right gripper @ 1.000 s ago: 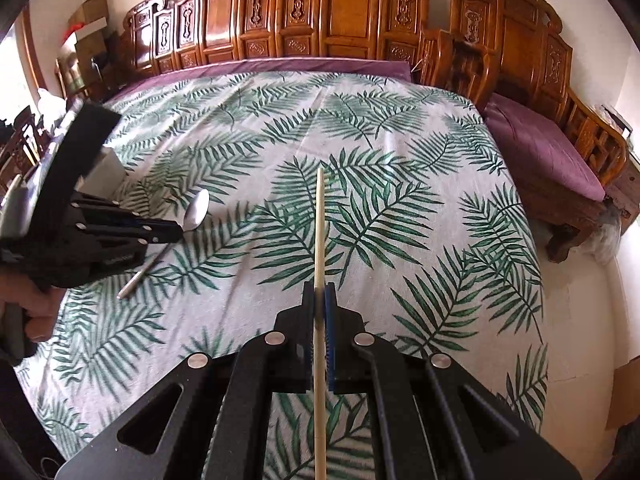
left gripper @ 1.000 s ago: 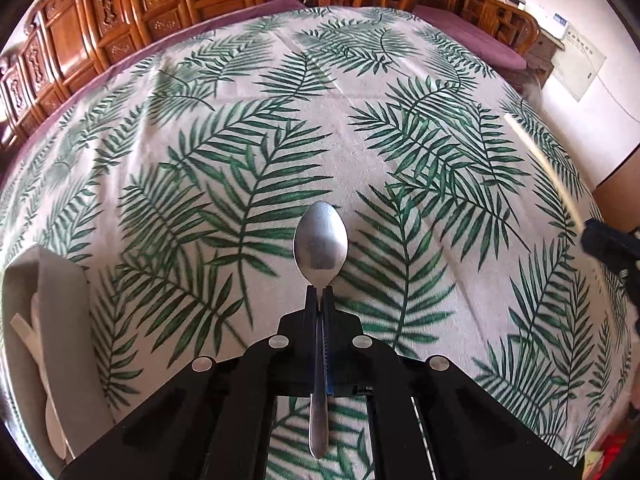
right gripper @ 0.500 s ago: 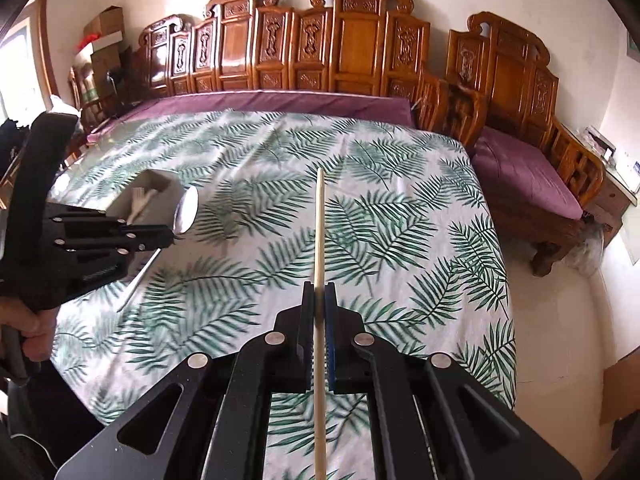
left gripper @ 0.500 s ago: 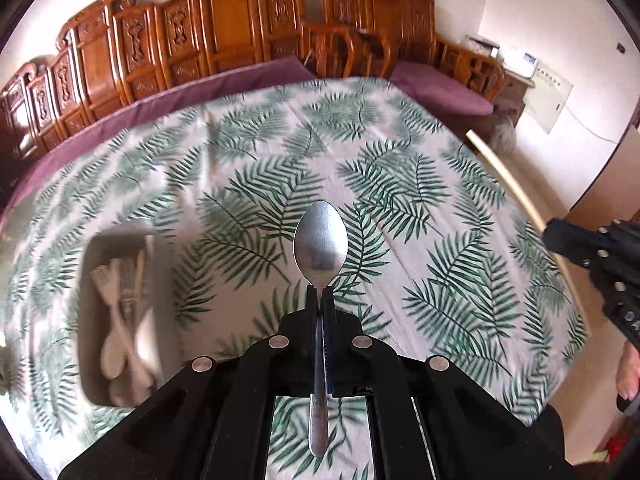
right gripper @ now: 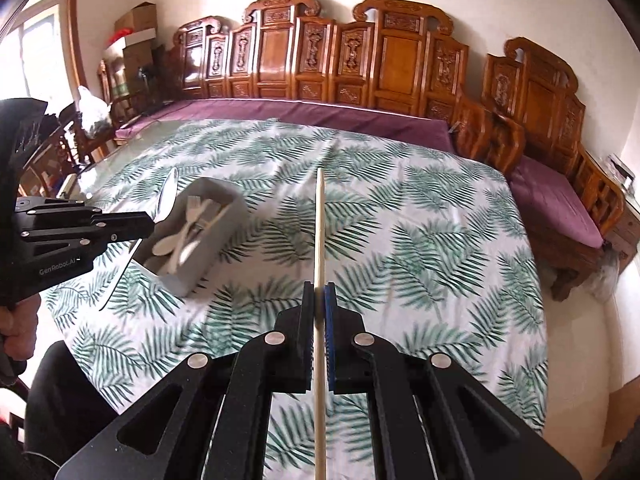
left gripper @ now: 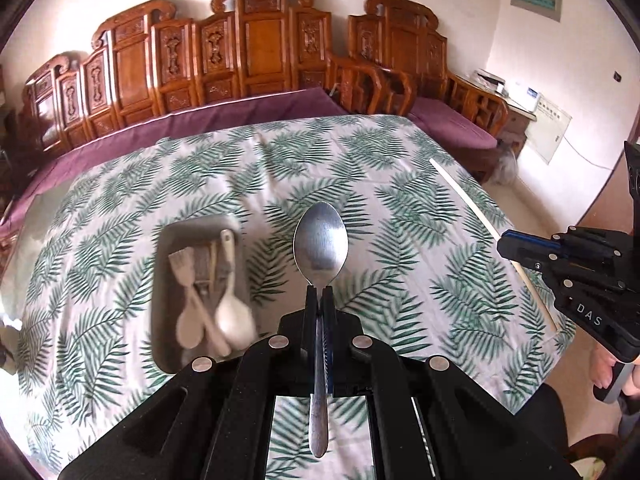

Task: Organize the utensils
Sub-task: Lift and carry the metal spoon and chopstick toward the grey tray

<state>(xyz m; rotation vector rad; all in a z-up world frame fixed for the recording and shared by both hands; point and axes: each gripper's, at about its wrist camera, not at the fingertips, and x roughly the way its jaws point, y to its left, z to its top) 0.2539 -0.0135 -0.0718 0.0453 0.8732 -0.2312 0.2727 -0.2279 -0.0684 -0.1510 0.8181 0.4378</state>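
My left gripper (left gripper: 319,292) is shut on the handle of a metal spoon (left gripper: 321,242), bowl pointing forward, high above the table. To its lower left sits a grey utensil tray (left gripper: 162,292) holding white plastic spoons and forks (left gripper: 208,300). My right gripper (right gripper: 319,290) is shut on a pale wooden chopstick (right gripper: 319,220) that points straight ahead. In the right wrist view the tray (right gripper: 224,232) lies left of the chopstick, and the left gripper (right gripper: 150,222) with the spoon (right gripper: 167,194) hovers beside it. The right gripper (left gripper: 502,246) and chopstick (left gripper: 464,196) show at the left wrist view's right edge.
A palm-leaf tablecloth (left gripper: 400,208) covers the table. Carved wooden benches (right gripper: 360,64) with purple cushions (right gripper: 556,204) run behind and to the right. A person's hands grip both handles at the frame edges. Boxes (right gripper: 136,36) stand at the far left.
Both grippers have risen and pulled back from the table, each keeping its utensil. The grey tray has come into full view below and left of the spoon.
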